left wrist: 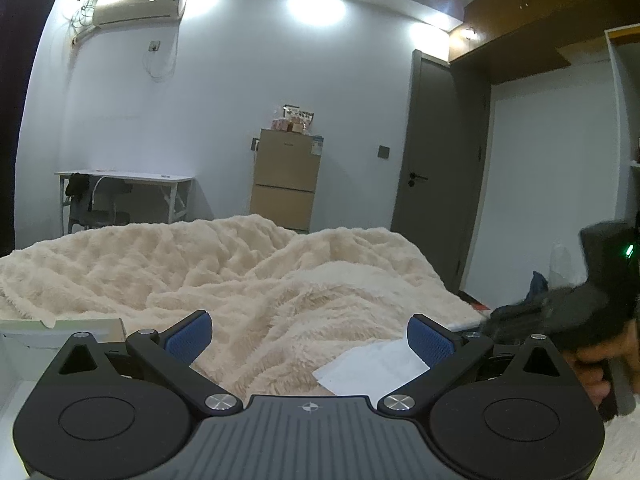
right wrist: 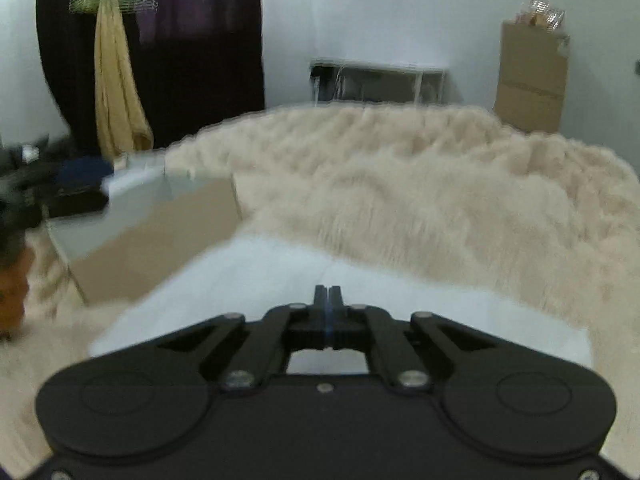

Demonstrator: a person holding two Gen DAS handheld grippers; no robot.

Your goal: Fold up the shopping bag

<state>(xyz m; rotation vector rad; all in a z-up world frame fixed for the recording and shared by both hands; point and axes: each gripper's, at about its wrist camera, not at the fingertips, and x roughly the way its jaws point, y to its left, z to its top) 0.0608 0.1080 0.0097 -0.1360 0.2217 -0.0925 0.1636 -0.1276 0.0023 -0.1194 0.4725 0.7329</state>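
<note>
A white shopping bag [right wrist: 256, 280] lies flat on a fluffy cream blanket [right wrist: 440, 184]. My right gripper [right wrist: 328, 294] is shut, its fingertips over the bag's middle; whether it pinches the bag I cannot tell, the view is blurred. In the left wrist view a corner of the white bag [left wrist: 372, 368] shows on the blanket [left wrist: 240, 272]. My left gripper [left wrist: 310, 334] is open and empty above the blanket, its blue pads [left wrist: 192, 336] wide apart. The right gripper's dark body [left wrist: 592, 312] shows blurred at the right edge.
A cardboard box [right wrist: 156, 236] with a grey-white flap lies on the blanket left of the bag, also at the left in the left wrist view [left wrist: 60, 330]. Beyond the bed stand a white desk [left wrist: 124, 196], a tan cabinet [left wrist: 284, 184] and a dark door [left wrist: 432, 176].
</note>
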